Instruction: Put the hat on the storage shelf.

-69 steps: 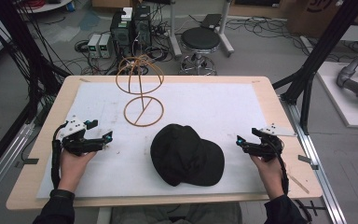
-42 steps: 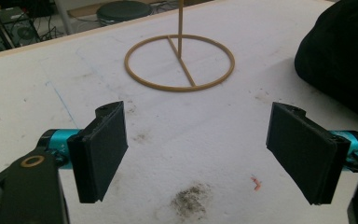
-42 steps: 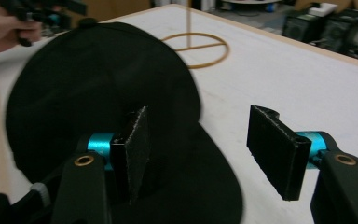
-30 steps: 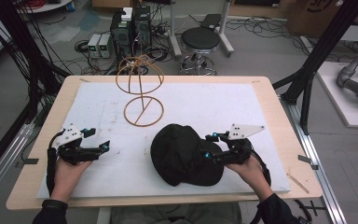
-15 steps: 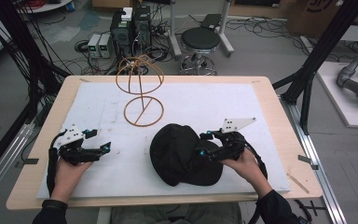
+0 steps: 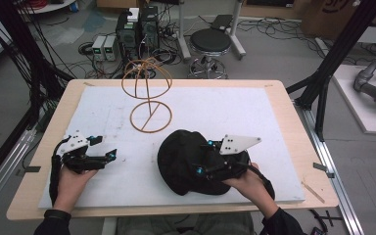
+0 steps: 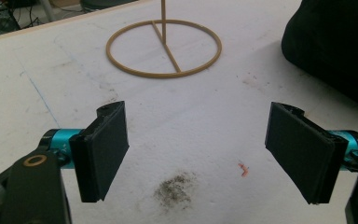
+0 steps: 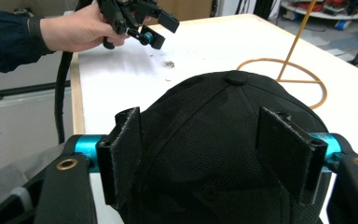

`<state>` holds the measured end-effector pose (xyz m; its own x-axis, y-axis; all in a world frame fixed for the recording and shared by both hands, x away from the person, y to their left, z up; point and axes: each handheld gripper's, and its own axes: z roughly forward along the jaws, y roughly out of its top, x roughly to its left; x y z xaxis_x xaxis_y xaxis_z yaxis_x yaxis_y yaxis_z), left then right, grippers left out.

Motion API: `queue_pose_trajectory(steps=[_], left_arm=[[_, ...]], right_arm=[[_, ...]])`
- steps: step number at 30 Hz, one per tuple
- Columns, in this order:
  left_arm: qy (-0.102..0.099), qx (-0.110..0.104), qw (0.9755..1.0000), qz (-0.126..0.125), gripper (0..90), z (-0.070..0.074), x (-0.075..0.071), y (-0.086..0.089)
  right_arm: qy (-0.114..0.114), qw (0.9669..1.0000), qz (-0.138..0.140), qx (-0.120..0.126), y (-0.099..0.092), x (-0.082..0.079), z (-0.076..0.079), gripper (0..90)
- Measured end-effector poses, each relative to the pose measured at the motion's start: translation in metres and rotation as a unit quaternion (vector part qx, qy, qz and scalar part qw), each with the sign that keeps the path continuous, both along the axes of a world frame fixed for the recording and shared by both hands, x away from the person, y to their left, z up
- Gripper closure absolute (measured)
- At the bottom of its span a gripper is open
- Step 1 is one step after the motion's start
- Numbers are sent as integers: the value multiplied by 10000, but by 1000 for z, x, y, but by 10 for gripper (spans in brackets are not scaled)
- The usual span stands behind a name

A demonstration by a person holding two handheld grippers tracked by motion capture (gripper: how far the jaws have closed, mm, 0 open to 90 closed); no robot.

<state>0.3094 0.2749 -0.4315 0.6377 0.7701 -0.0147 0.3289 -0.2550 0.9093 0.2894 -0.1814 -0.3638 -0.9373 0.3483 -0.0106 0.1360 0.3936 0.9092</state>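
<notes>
Right gripper (image 6: 200, 157) jaws have just been opening, straddling the black fabric baseball cap (image 6: 186, 156) | left gripper (image 6: 108, 155) waiting open, well left of cap | we are still grasping; cap lying just before the wooden wire hat stand (image 6: 149, 98), hanging left.

a wire hat stand (image 6: 147, 98) on the white mat (image 6: 254, 112); a black stool (image 6: 210, 41) behind.

No legible txt or labels anywhere.
</notes>
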Motion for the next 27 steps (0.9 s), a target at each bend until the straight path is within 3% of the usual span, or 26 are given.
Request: queue_pose_trajectory(steps=[8,13,17,20,22,25,27], left_arm=[[21,7,10000,-27,210,-1,1,-1],[31,34,10000,-43,210,-1,1,-1],[26,48,10000,-51,210,-1,1,-1],[12,49,10000,-50,210,-1,1,-2],[10,51,10000,-41,210,-1,1,-2],[14,37,10000,-30,210,-1,1,-2],[15,47,10000,-34,210,-1,1,-2]], right_arm=[[253,9996,-130,34,-17,27,-3,313],[772,9969,117,-38,-26,44,-11,287],[891,9955,279,-144,-27,46,-19,219],[836,9955,276,-346,-26,46,-22,226],[782,9954,294,-468,-24,44,-23,282],[652,9952,391,-611,-24,44,-23,478],[570,9953,402,-674,-23,43,-23,507]])
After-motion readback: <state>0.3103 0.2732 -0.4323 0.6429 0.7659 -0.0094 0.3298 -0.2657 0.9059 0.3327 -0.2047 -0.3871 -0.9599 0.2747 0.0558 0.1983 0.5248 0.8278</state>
